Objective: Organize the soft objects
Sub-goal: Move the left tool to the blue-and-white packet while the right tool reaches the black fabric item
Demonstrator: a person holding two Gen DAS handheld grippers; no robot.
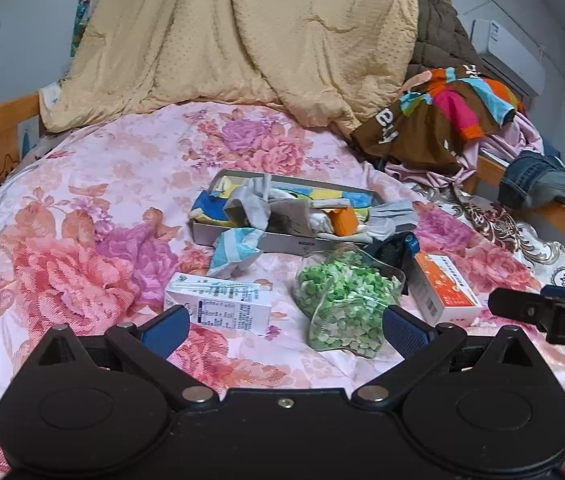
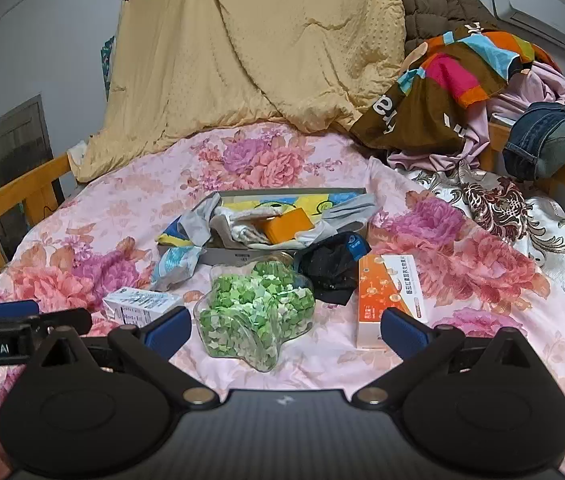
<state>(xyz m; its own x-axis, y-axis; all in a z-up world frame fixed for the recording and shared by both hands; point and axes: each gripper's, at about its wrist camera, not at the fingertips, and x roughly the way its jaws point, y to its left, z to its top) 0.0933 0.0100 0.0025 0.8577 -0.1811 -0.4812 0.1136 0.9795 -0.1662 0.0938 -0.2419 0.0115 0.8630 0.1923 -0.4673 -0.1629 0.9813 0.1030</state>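
Note:
A flat grey box [image 1: 282, 243] [image 2: 226, 257] lies mid-bed on the floral sheet, stuffed with grey and white socks [image 1: 256, 204] [image 2: 242, 226] and an orange block [image 1: 344, 220] [image 2: 288, 224]. A blue-white sock [image 1: 236, 248] [image 2: 176, 262] hangs over its front edge, and a black sock [image 1: 392, 250] [image 2: 332, 266] lies at its right corner. A clear star-shaped jar of green paper stars [image 1: 344, 304] [image 2: 256, 312] lies in front. My left gripper [image 1: 284, 330] and right gripper [image 2: 284, 330] hover open and empty near the bed's front.
A white carton [image 1: 220, 306] [image 2: 142, 302] lies left of the jar, an orange-white box [image 1: 446, 288] [image 2: 388, 296] right of it. A tan quilt [image 1: 242, 40] is heaped at the back, clothes [image 1: 454, 108] [image 2: 462, 80] and jeans [image 2: 554, 136] at the right rail.

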